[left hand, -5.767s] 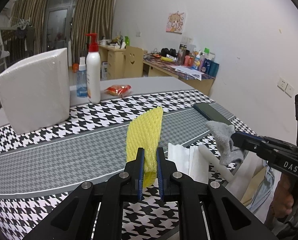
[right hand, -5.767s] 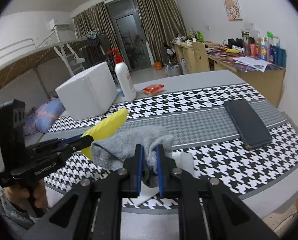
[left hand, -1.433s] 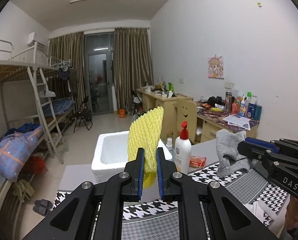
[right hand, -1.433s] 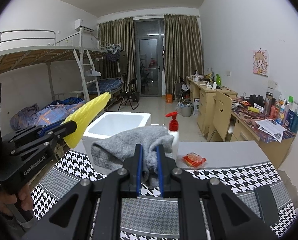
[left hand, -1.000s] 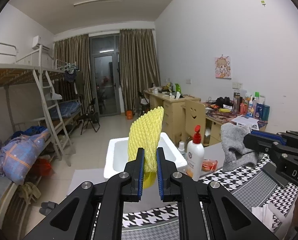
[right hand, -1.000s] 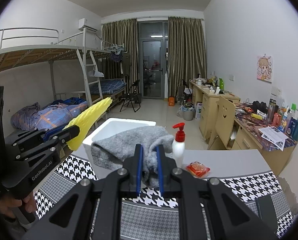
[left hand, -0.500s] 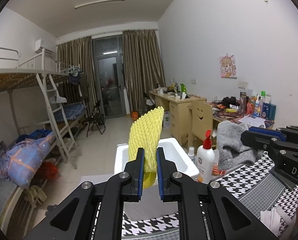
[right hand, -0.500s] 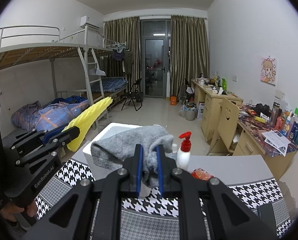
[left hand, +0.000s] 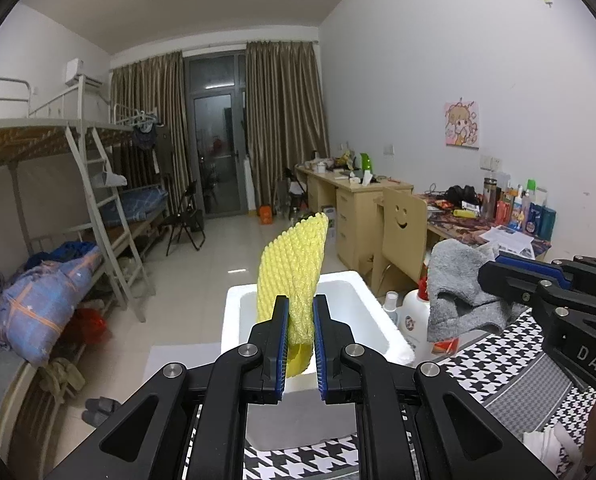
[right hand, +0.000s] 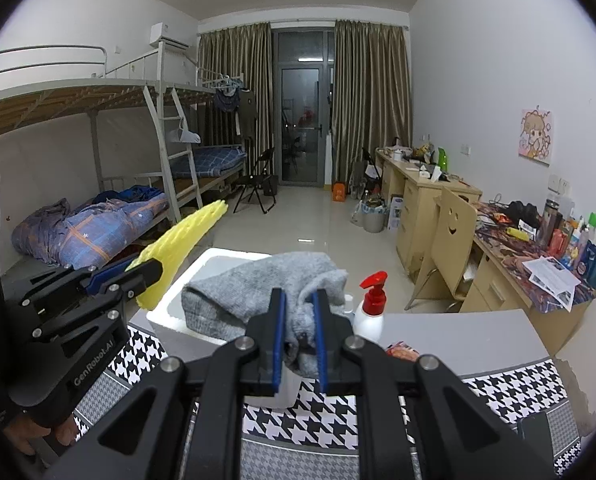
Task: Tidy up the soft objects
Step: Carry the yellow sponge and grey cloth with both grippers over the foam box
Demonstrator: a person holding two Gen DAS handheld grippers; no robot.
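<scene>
The left hand-held gripper is clamped on the lower end of a yellow foam net, which stands upright between its blue pads. The right hand-held gripper is clamped on a bunched fold of a grey cloth, whose loose part hangs to the left of the fingers.

Both are held in the air above the near edge of a tabletop with a black-and-white houndstooth cover. Just beyond the grippers, at the far left corner of the tabletop, sits an open white foam box. To its right stands a white pump bottle with a red top, and a small orange packet lies near it. Behind are a bunk bed, desks and curtains.

Both items look very light and soft. The net springs back and holds its shape when pinched at one end; the cloth is limp and drapes, so a grip on a gathered fold suits it, and it may snag on the box rim.

Compared with nearly six seconds ago, both grippers have been raised and aimed toward the box: then the box stood further off with its opening hidden, now its hollow shows directly ahead. The grips are unchanged.
</scene>
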